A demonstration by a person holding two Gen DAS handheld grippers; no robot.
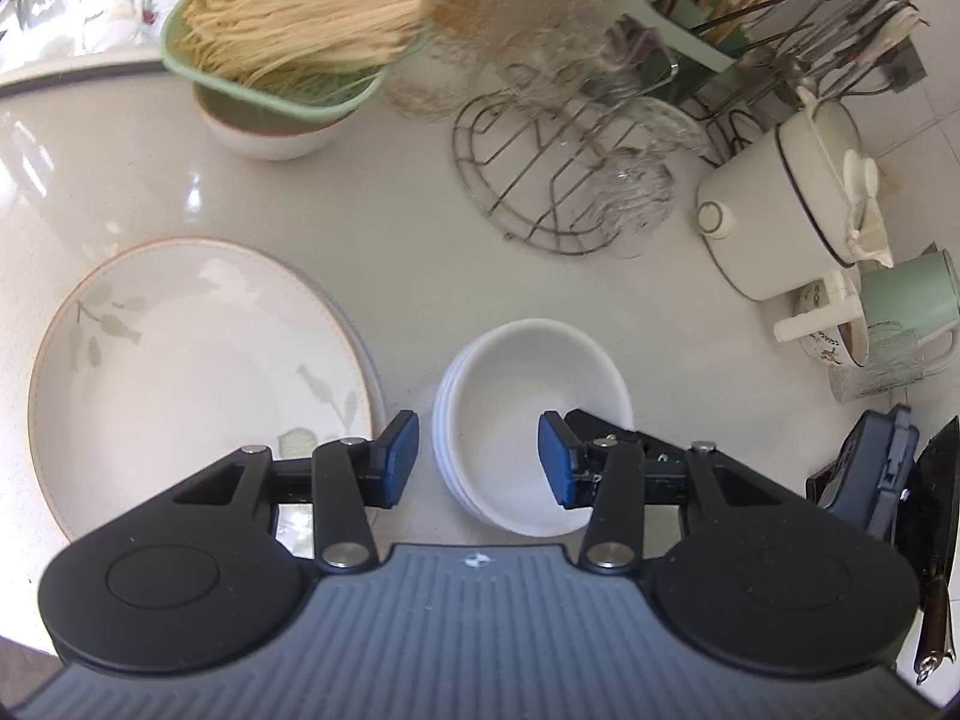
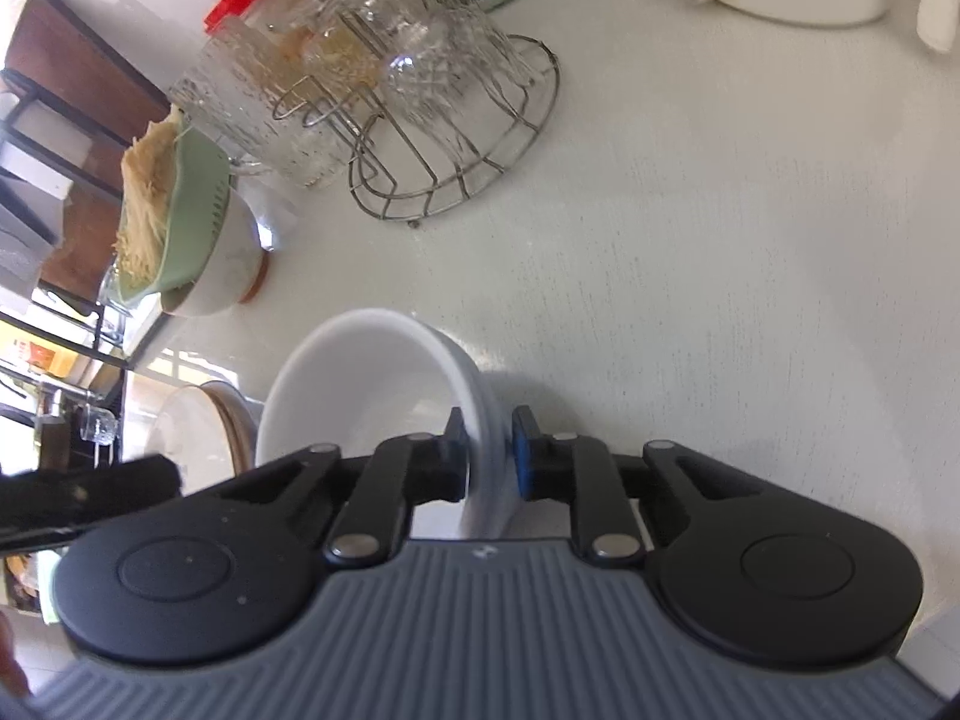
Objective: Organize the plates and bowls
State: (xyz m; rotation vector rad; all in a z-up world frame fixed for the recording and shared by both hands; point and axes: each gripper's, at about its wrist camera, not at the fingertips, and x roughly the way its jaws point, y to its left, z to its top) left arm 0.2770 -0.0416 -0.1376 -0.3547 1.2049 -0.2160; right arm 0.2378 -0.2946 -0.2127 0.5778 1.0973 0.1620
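Left wrist view: my left gripper (image 1: 477, 459) hangs spread wide over stacked white bowls (image 1: 528, 414) on the pale speckled tabletop (image 1: 390, 228), beside a leaf-patterned plate (image 1: 198, 372). Right wrist view: my right gripper (image 2: 489, 459) is clamped on a white bowl (image 2: 366, 384), wire glass rack (image 2: 456, 120) behind

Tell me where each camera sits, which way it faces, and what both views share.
Left wrist: on the left tool, looking down at stacked white bowls and a floral plate; its open fingers show.
Right wrist: on the right tool, facing along the counter; its fingers clamp a white bowl by the rim.
Shared: wire glass rack, noodle-filled green strainer.
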